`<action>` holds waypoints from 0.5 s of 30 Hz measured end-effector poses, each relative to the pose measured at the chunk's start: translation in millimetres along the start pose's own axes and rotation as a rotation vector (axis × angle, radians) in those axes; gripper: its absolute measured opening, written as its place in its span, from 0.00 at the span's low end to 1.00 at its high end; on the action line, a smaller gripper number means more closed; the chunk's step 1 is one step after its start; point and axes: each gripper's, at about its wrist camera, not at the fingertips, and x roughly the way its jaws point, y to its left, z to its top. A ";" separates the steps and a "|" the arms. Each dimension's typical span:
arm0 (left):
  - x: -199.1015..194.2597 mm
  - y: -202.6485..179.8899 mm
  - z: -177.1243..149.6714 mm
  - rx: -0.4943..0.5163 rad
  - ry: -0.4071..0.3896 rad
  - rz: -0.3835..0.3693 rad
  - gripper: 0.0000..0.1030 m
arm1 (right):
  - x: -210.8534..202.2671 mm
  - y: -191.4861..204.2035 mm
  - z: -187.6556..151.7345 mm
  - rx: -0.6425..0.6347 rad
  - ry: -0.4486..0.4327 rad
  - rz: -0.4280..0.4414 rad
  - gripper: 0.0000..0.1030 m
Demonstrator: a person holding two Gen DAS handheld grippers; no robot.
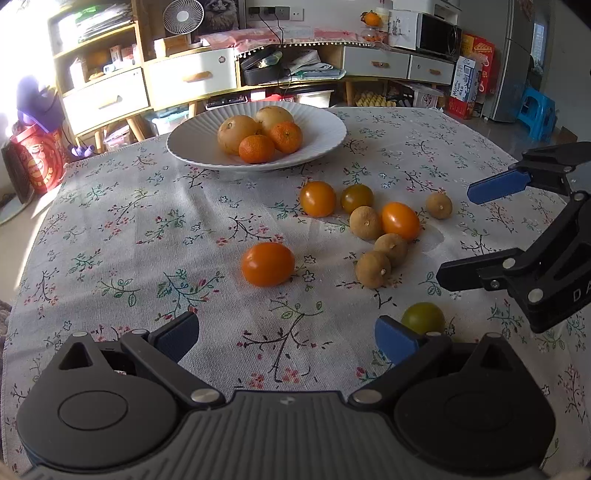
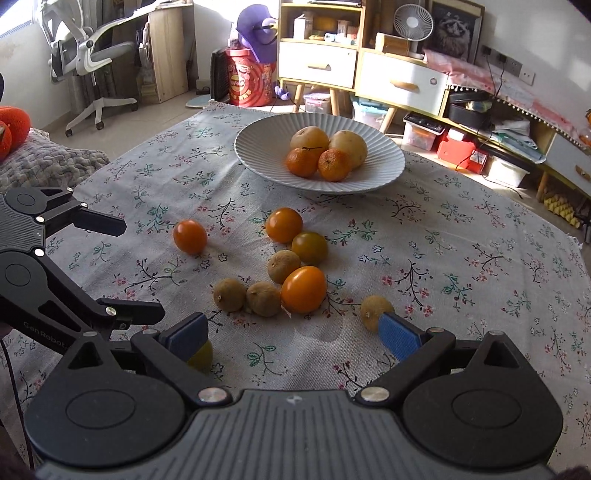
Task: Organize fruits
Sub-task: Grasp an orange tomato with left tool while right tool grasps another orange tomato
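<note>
A white ribbed plate (image 1: 188, 147) (image 2: 251, 147) at the far side of the table holds two mandarins (image 1: 256, 148) and two pale yellow fruits (image 2: 349, 146). Loose on the floral cloth lie orange tomatoes (image 1: 267, 264) (image 2: 303, 289), several brown longans (image 1: 373, 269) (image 2: 263, 298) and a green tomato (image 1: 423, 317) (image 2: 201, 356). My left gripper (image 1: 288, 336) (image 2: 142, 269) is open over bare cloth, the green tomato just past its right finger. My right gripper (image 2: 293, 336) (image 1: 456, 236) is open too, with a longan (image 2: 375, 310) by its right pad. Neither holds anything.
A flowered tablecloth (image 1: 147, 221) covers the table. Behind it stand low cabinets with drawers (image 1: 192, 77), a small fan (image 1: 183, 16) and a microwave (image 1: 437, 37). An office chair (image 2: 88, 62) and a grey cushion (image 2: 44, 162) are off to the left.
</note>
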 end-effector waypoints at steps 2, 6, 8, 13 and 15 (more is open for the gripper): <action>2.3 -0.5 -1.3 -0.008 -0.016 0.002 0.93 | 1.8 -0.5 -1.0 0.006 -0.002 0.028 0.94; 6.4 0.4 -1.4 -0.015 -0.034 0.000 0.92 | 6.9 -3.1 0.7 0.046 0.007 0.058 0.89; 8.5 1.4 -1.2 -0.024 -0.046 -0.003 0.90 | 9.2 -5.2 2.0 0.069 0.014 0.058 0.87; 16.7 2.9 2.2 -0.032 -0.054 0.003 0.76 | 15.0 -11.0 3.4 0.121 0.028 0.071 0.74; 17.3 4.1 3.1 -0.043 -0.068 0.000 0.73 | 17.5 -13.5 4.2 0.136 0.030 0.070 0.67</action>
